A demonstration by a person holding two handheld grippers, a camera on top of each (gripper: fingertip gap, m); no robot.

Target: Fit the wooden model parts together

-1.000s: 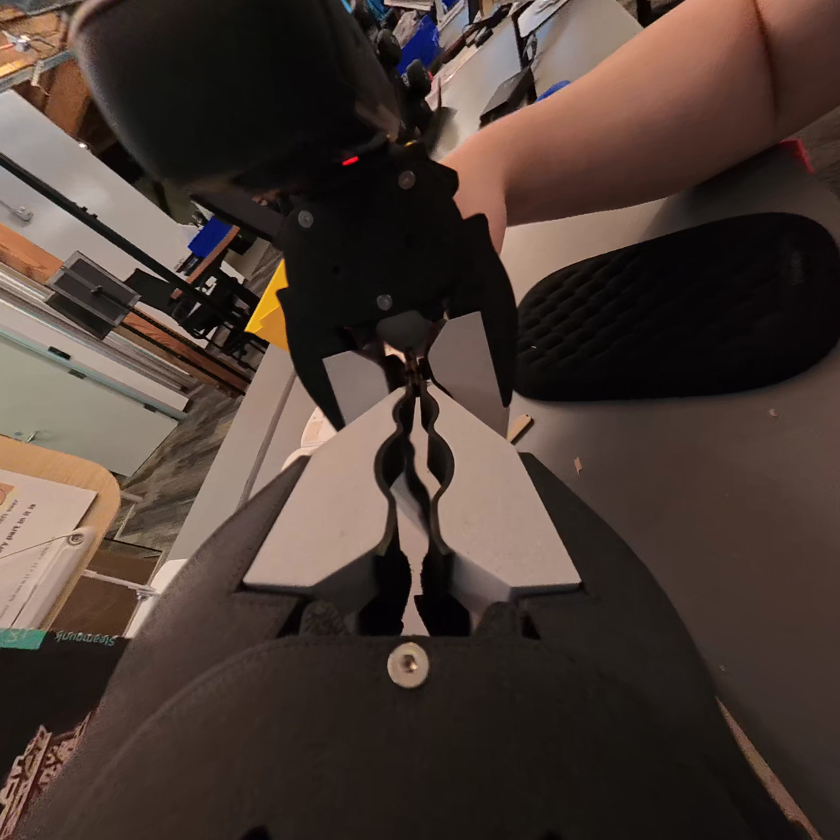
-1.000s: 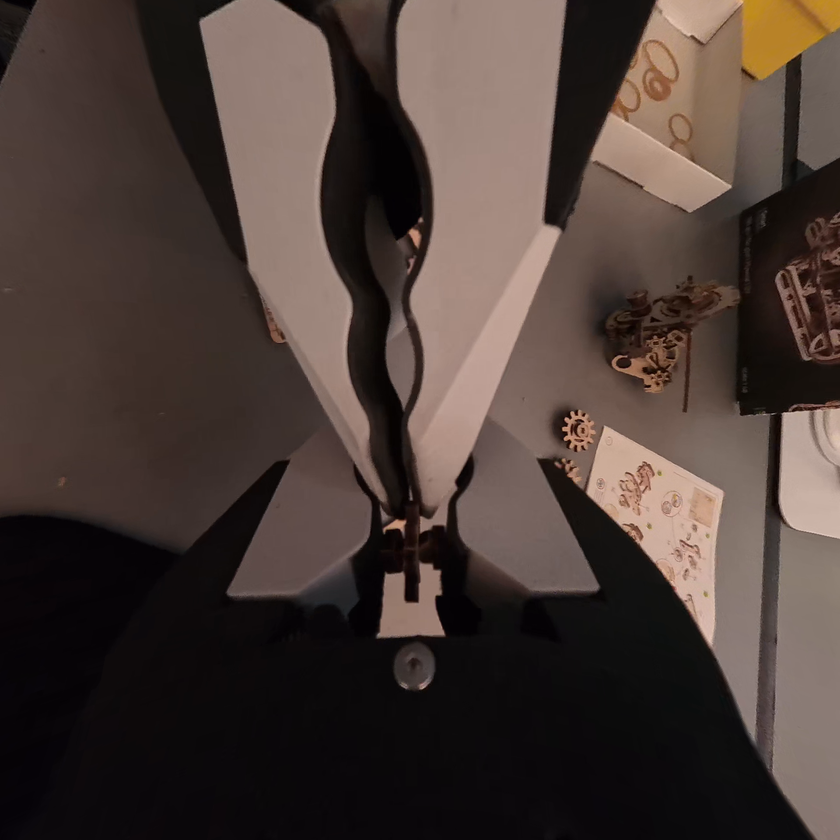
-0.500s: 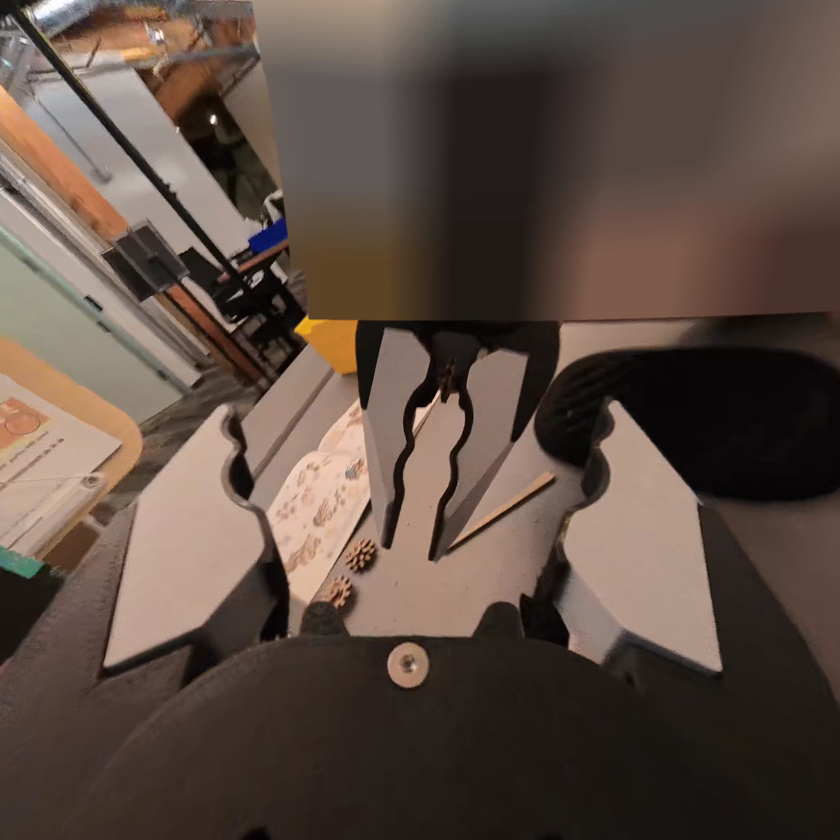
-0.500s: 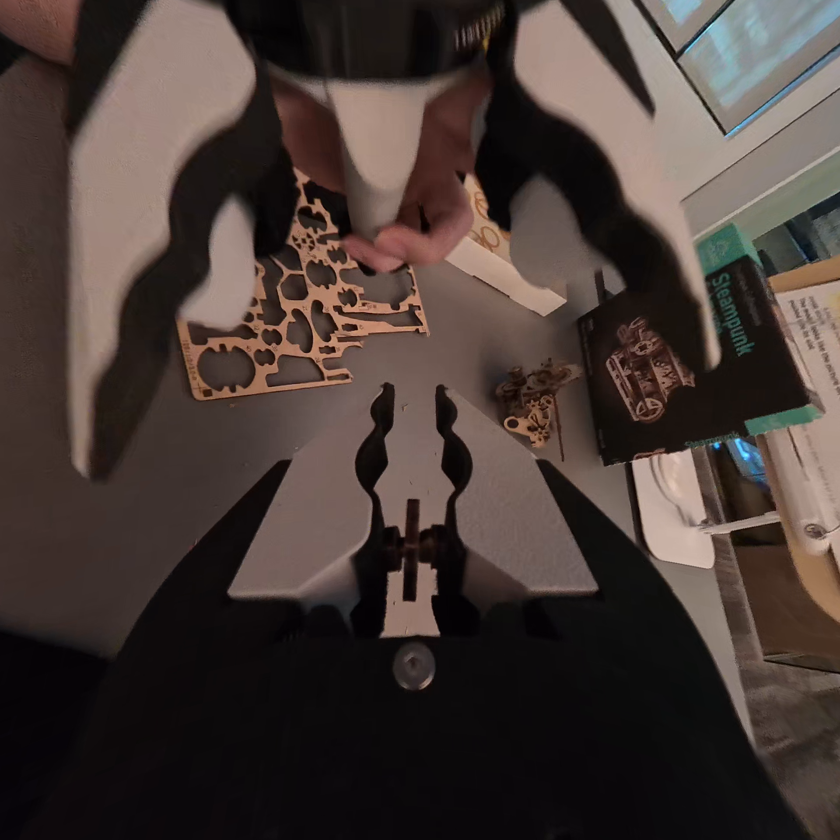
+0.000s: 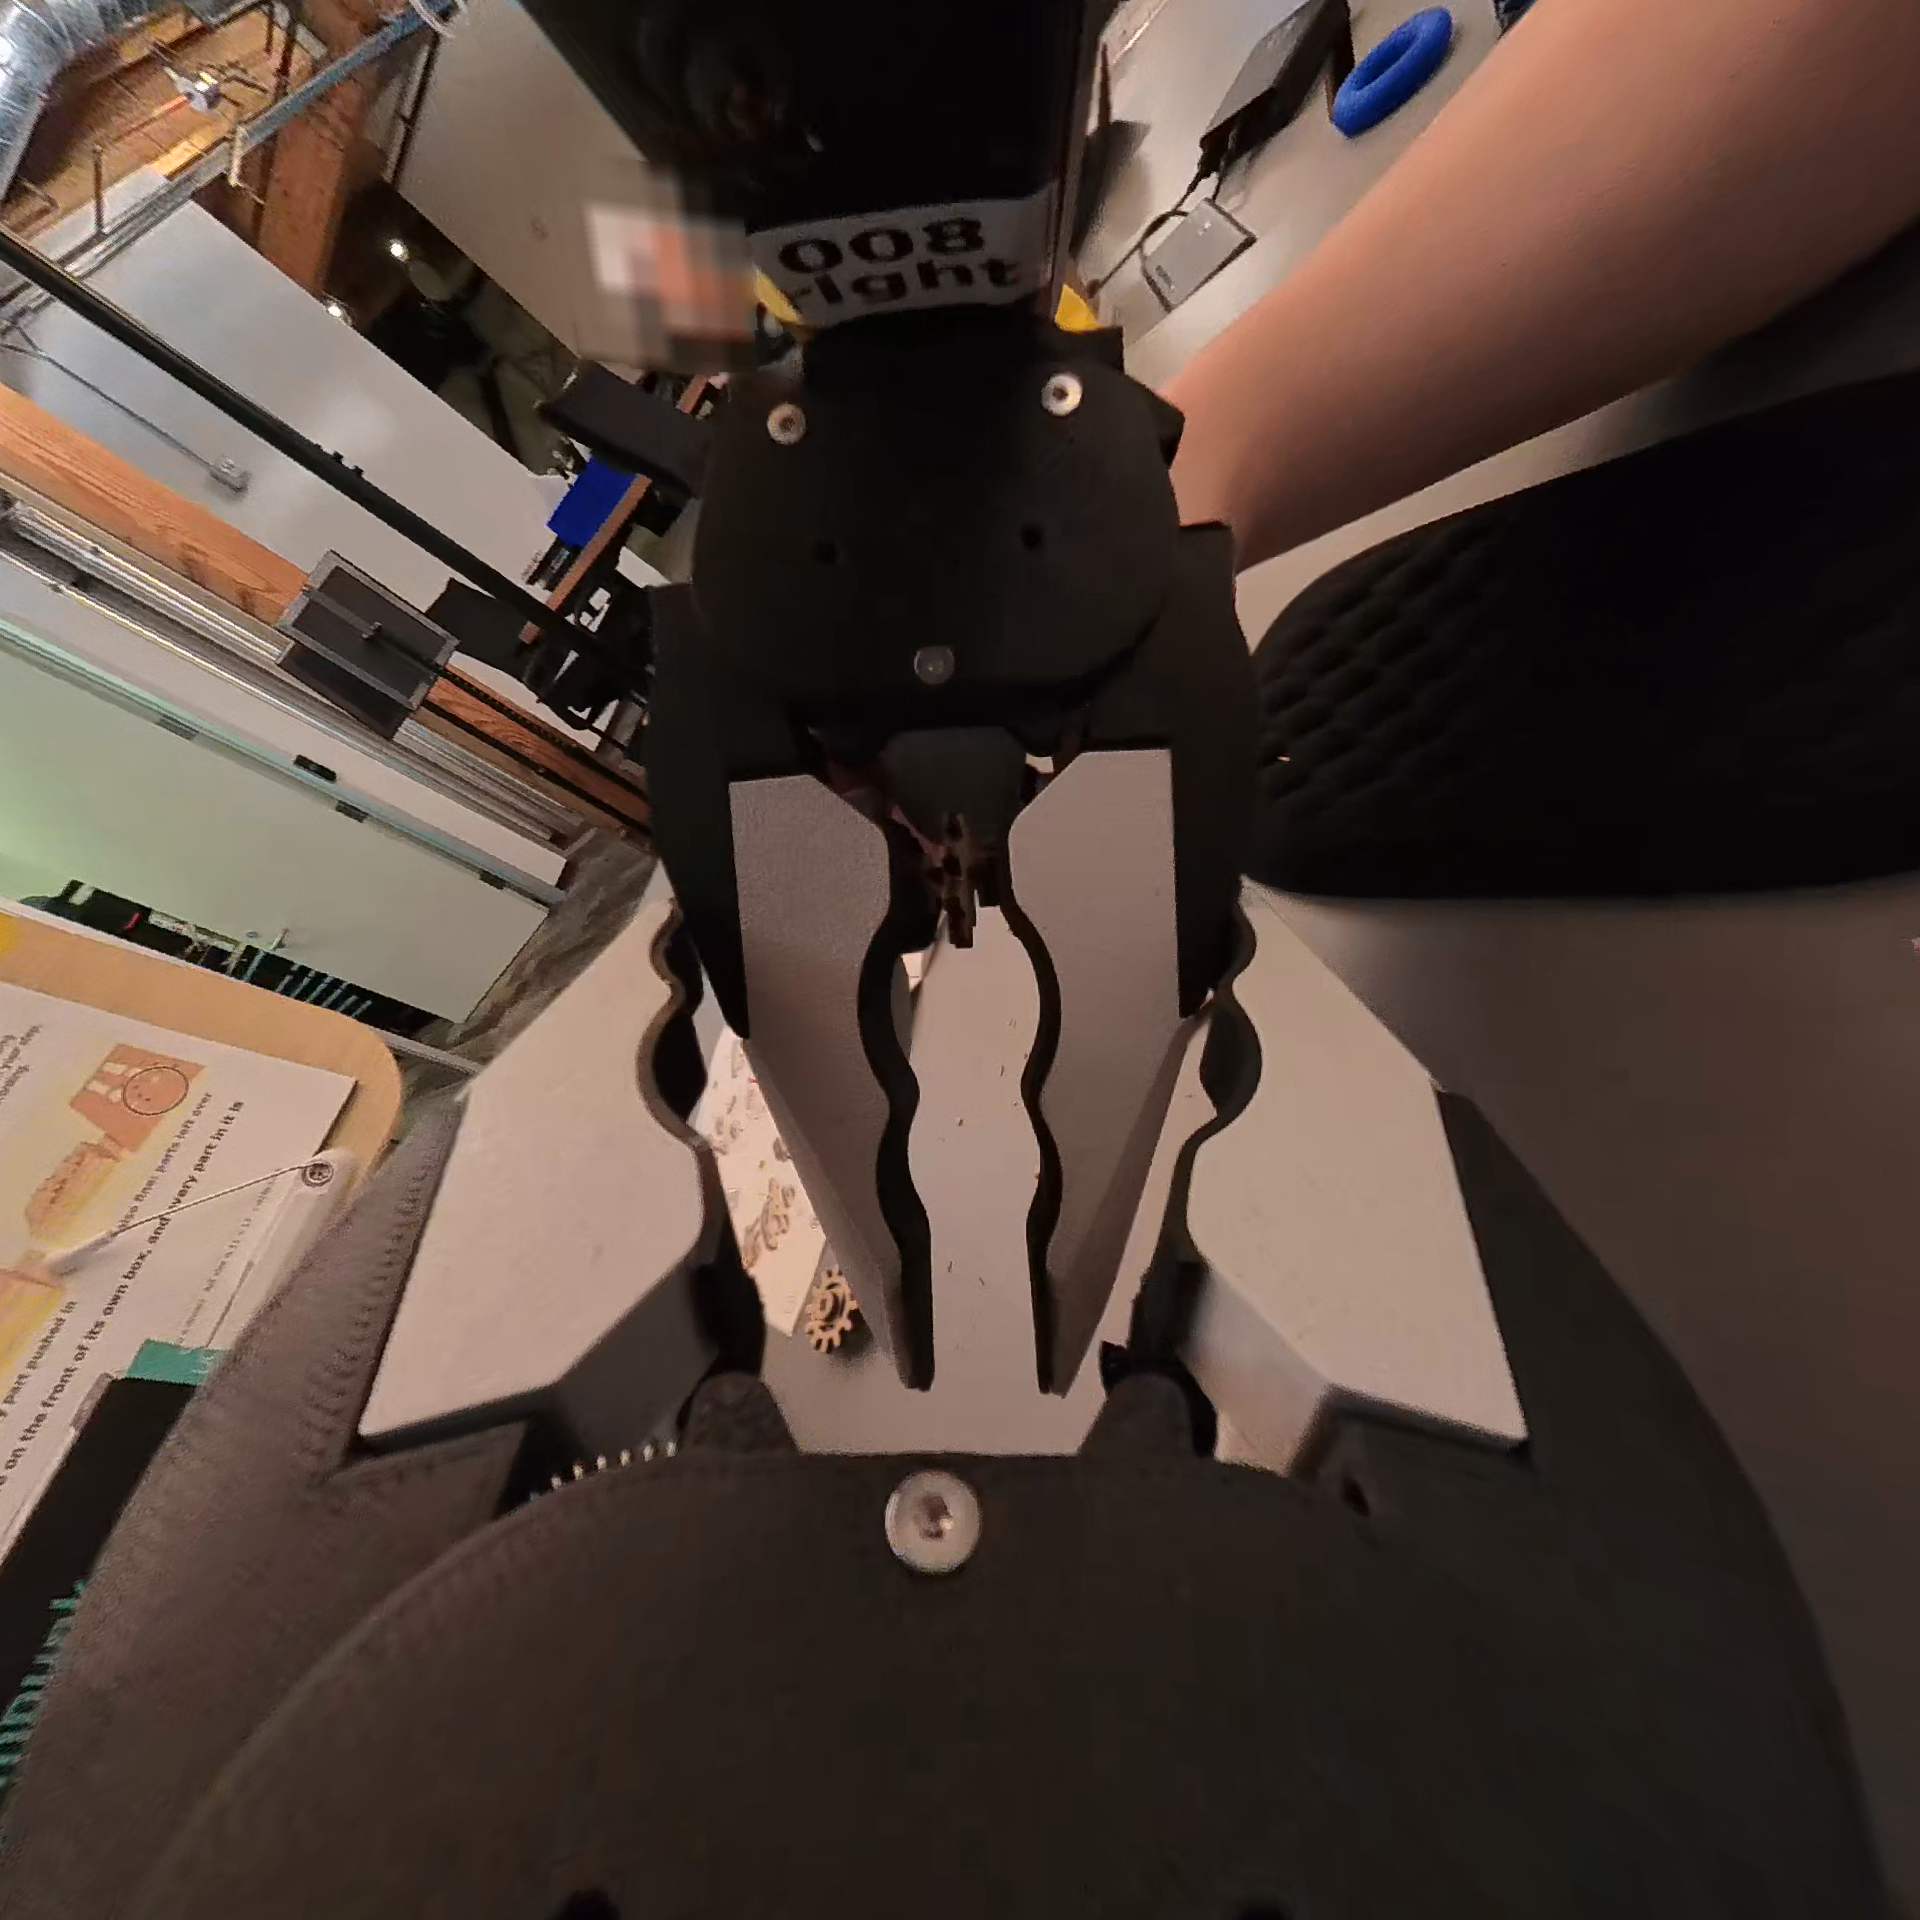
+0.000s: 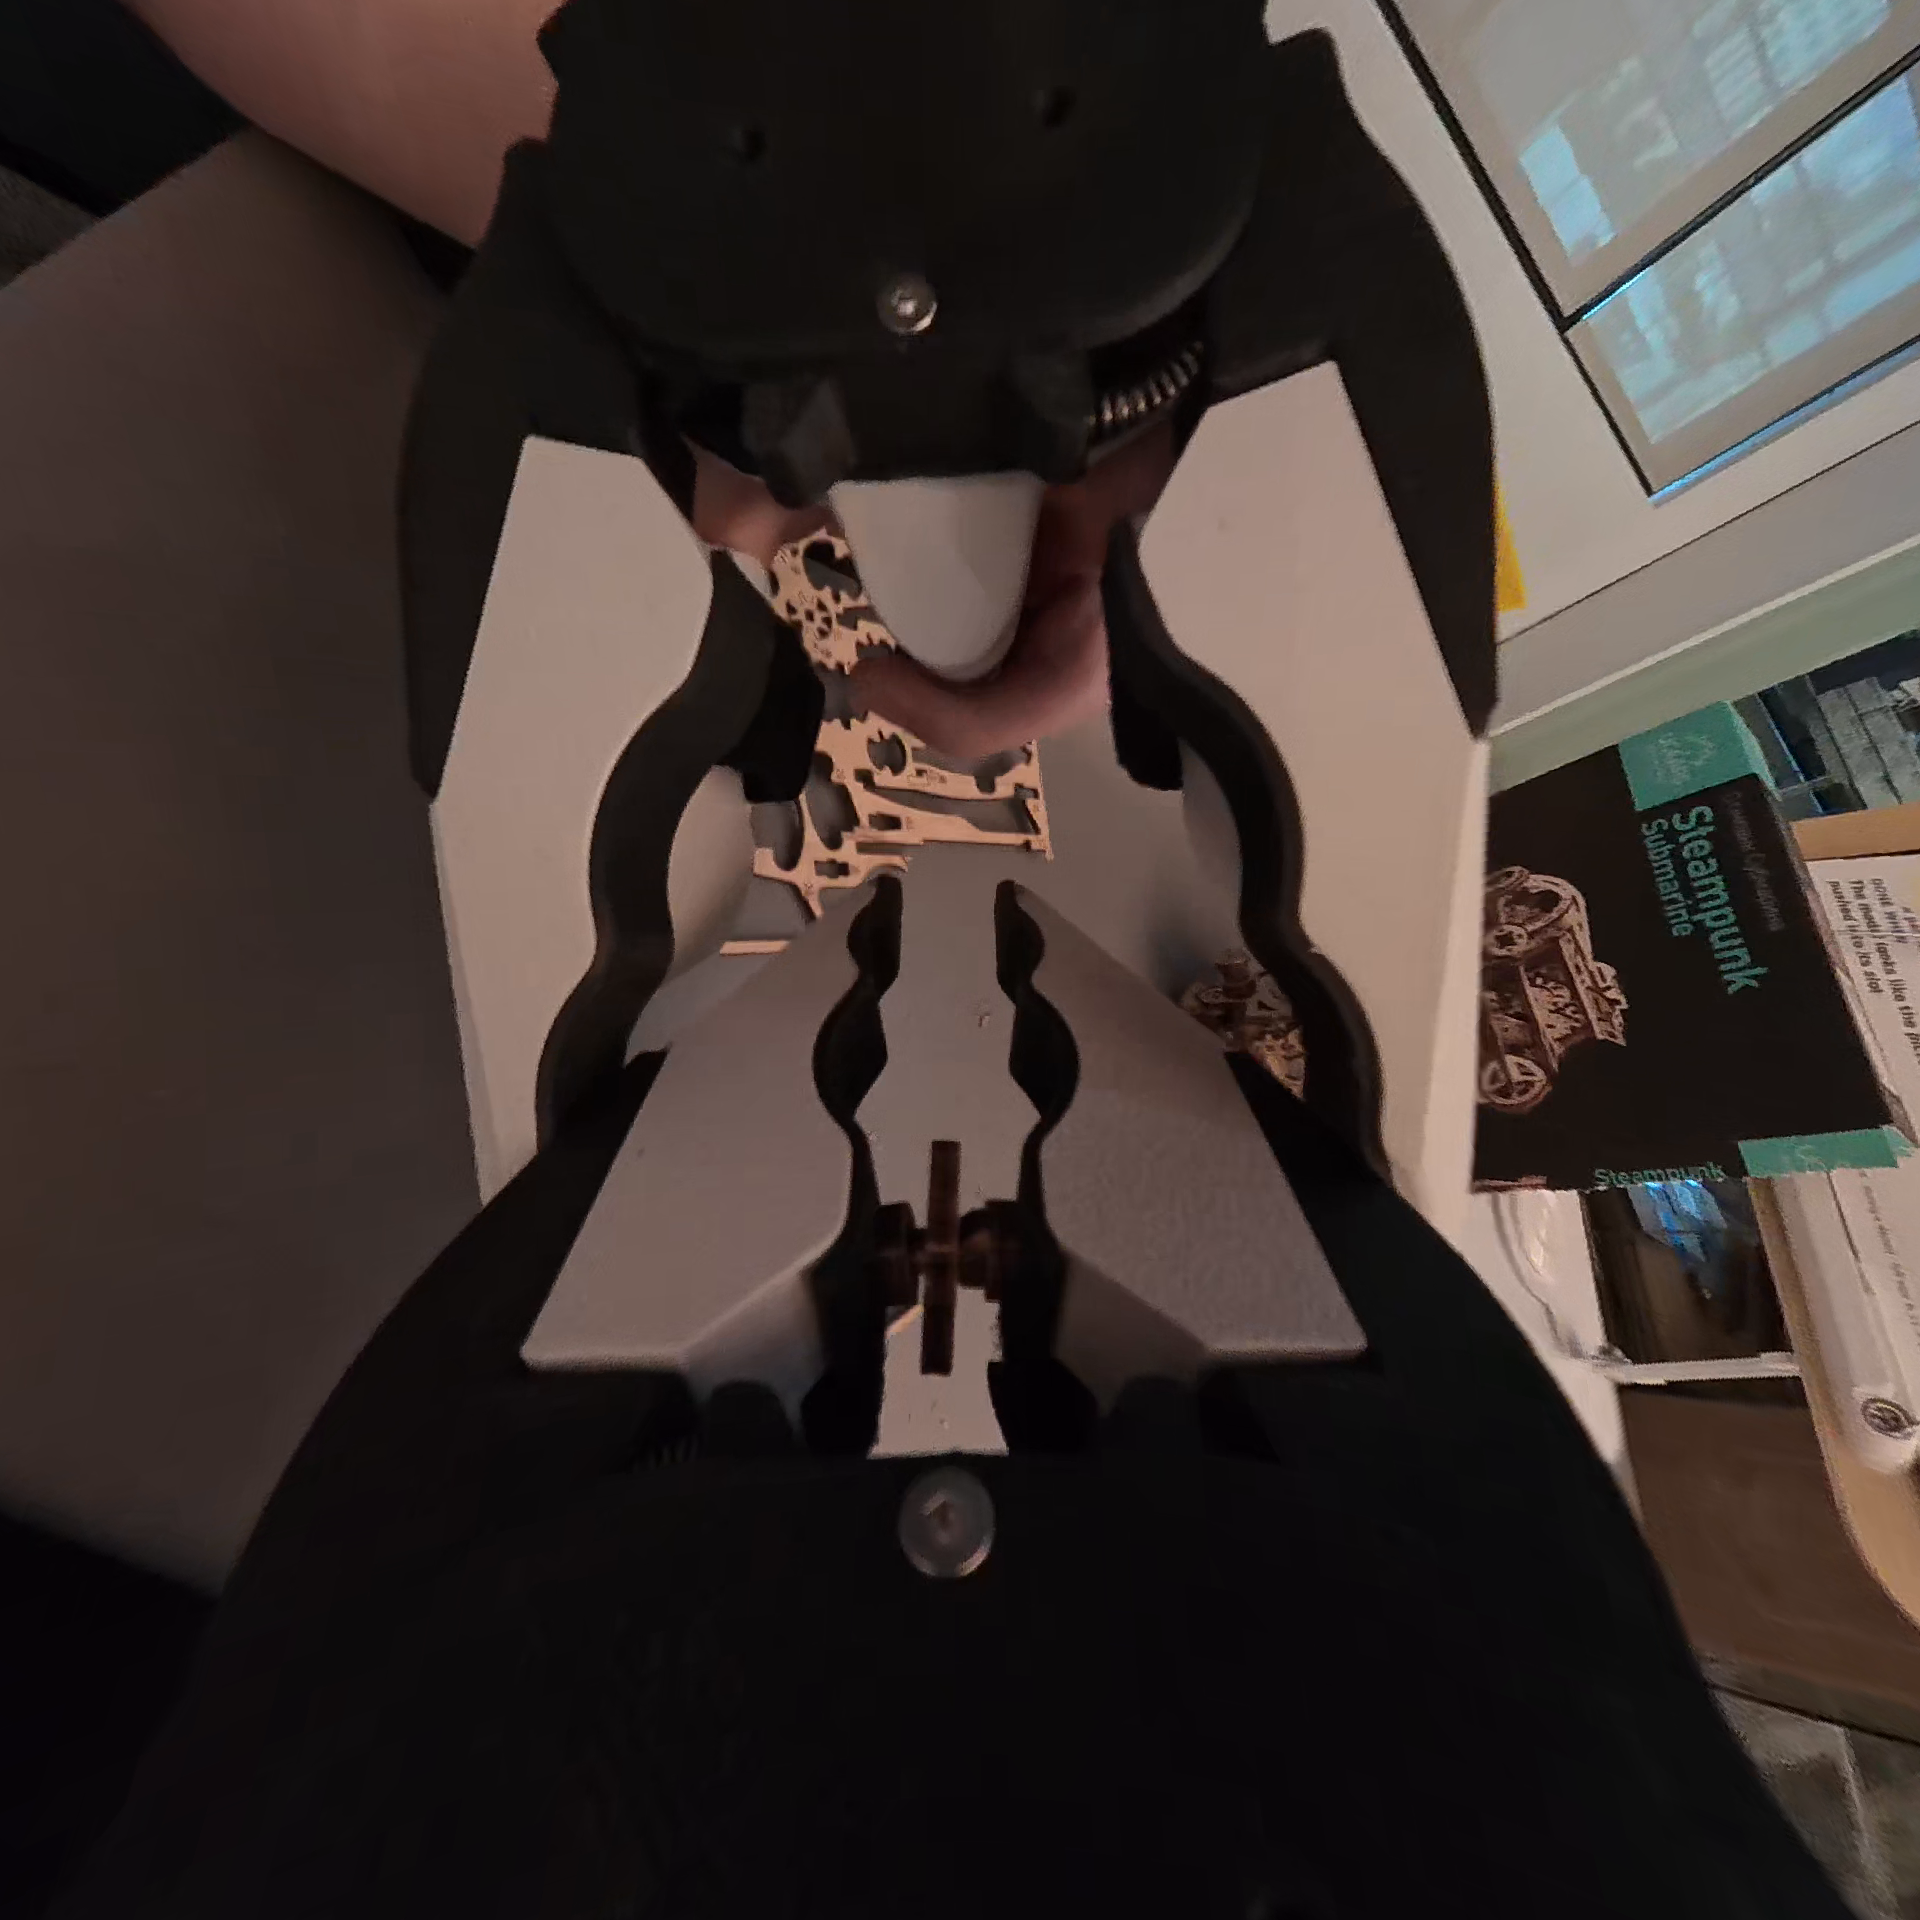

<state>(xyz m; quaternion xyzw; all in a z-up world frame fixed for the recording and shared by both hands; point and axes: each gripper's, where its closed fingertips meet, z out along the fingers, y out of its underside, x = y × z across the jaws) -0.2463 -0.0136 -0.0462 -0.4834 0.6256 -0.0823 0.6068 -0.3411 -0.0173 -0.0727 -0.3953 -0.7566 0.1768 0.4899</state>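
My right gripper is shut on a small dark wooden gear-and-axle piece, held deep between its fingers near their base. The piece also shows in the left wrist view. My left gripper is wide open and empty. It faces the right gripper head on, and its two fingers stand on either side of the right gripper's fingers. In the right wrist view the open left gripper fills the upper half, with a hand behind it.
A punched-out wooden parts sheet lies on the grey table. A partly built wooden model and a black kit box are to the right. A loose gear lies by an instruction sheet. A black mat lies beyond.
The left gripper was shut tip to tip against the right gripper's piece. It opened wide, drew back, and now straddles the right gripper's fingers. The right gripper kept the gear piece.
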